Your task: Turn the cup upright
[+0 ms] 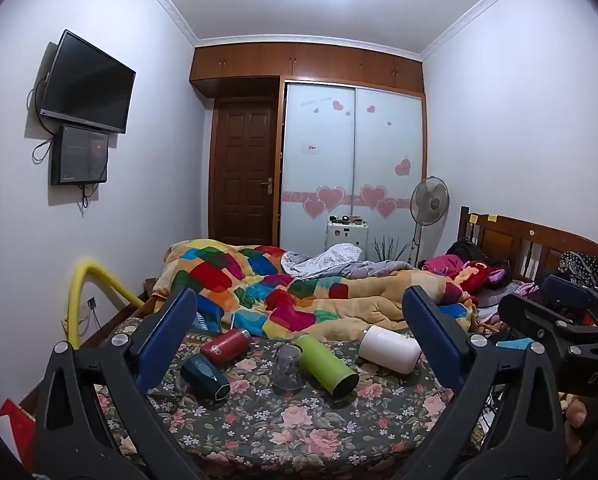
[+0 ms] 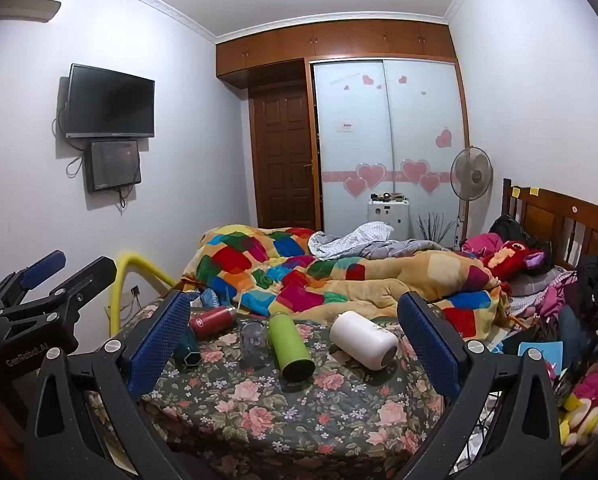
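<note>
Five vessels are counted on the floral bedspread (image 1: 299, 440): one red bottle (image 1: 226, 345), one dark teal cup (image 1: 205, 377), one clear glass cup (image 1: 287, 368), one green bottle (image 1: 326, 363) and one white container (image 1: 390, 349). Four lie on their sides; the glass cup stands with its narrower end up, whether inverted cannot be confirmed. One patchwork quilt (image 1: 267, 284) lies behind them. Both tools are released, fingers spread wide, holding nothing. In the left wrist view the glass cup sits ahead of the left gripper (image 1: 299, 336), at about 6 o'clock from its midpoint, apart from both fingers. In the right wrist view it (image 2: 254, 345) sits at about 8 o'clock from the right gripper (image 2: 295, 332), nearer the left finger, not touching.
</note>
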`<state>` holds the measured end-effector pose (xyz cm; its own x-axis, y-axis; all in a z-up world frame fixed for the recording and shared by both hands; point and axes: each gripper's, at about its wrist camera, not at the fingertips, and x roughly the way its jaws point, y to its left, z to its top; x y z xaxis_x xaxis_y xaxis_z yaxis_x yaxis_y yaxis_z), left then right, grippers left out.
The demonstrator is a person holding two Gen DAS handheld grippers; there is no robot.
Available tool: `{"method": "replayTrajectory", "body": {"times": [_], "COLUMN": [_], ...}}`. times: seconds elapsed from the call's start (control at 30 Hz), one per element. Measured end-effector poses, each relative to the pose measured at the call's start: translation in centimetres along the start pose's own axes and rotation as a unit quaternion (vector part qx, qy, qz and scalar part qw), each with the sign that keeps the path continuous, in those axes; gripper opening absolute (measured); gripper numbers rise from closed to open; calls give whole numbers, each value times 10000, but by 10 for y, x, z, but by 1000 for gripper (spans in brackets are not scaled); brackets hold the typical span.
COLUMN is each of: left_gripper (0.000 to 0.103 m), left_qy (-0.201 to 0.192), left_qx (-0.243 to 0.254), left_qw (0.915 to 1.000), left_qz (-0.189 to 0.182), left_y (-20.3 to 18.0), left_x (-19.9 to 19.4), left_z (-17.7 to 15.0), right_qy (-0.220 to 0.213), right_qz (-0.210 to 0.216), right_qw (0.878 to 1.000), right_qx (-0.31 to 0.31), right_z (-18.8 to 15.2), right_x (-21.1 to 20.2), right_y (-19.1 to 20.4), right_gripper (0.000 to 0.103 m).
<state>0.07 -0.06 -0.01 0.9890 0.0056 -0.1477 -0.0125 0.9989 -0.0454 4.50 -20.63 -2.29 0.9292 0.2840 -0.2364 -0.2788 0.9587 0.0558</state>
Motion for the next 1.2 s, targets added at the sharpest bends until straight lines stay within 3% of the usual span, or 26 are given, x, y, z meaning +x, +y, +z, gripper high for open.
{"method": "replayTrajectory", "body": {"times": [1.2], "left_gripper": [103], "left_qy": [21], "left_qx": [-47], "left_qw": [10000], "left_qz": [-43], "left_y": [-7], "left_x": [4], "left_z": [-4], "right_qy": [-84], "right_qz": [44], "right_qw": [9999], "right_qx": [34], "right_z": [2], "right_x": [1], "right_y": [-2], "right_gripper": [103]}}
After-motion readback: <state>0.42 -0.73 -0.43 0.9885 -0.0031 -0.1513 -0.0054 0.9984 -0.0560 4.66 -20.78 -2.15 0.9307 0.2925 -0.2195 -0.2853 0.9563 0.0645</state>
